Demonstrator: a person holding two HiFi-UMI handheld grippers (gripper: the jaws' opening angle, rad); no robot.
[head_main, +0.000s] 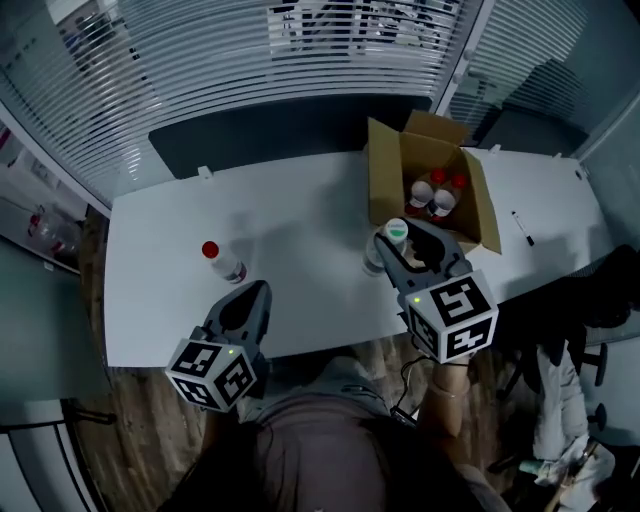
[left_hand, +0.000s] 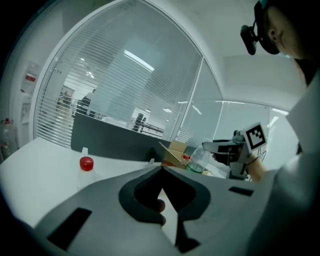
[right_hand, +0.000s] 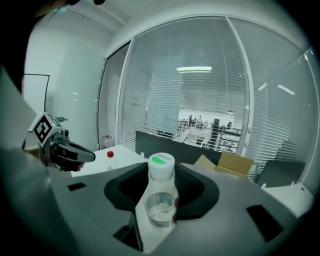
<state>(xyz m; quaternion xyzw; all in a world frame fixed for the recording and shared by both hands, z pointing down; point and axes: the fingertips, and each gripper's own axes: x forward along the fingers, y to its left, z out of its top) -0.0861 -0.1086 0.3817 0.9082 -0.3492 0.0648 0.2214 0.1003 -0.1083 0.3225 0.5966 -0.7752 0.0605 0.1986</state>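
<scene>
The bottle's (right_hand: 160, 197) base was sunk out of sight between the tongs in the right gripper view. In the head view your right tongs (head_main: 402, 245) covered most of its body, so you could not tell whether it touched the desk (head_main: 300, 215) or hung just above it. The print on its cap was too small to read. What showed was a clear plastic bottle, upright, with a white cap with a green top. It sat clamped in your right tongs, near the desk's front edge and just in front of the open cardboard box (head_main: 384, 185).

Inside that box only the red and white caps (head_main: 436, 194) of a few bottles could be made out. Your left tongs (head_main: 262, 290) were together at the tips with nothing between them, over the desk's near edge. Just beyond them stood a red-capped bottle (head_main: 222, 263), its clear body faint against the white top. The two bottles were well apart.
</scene>
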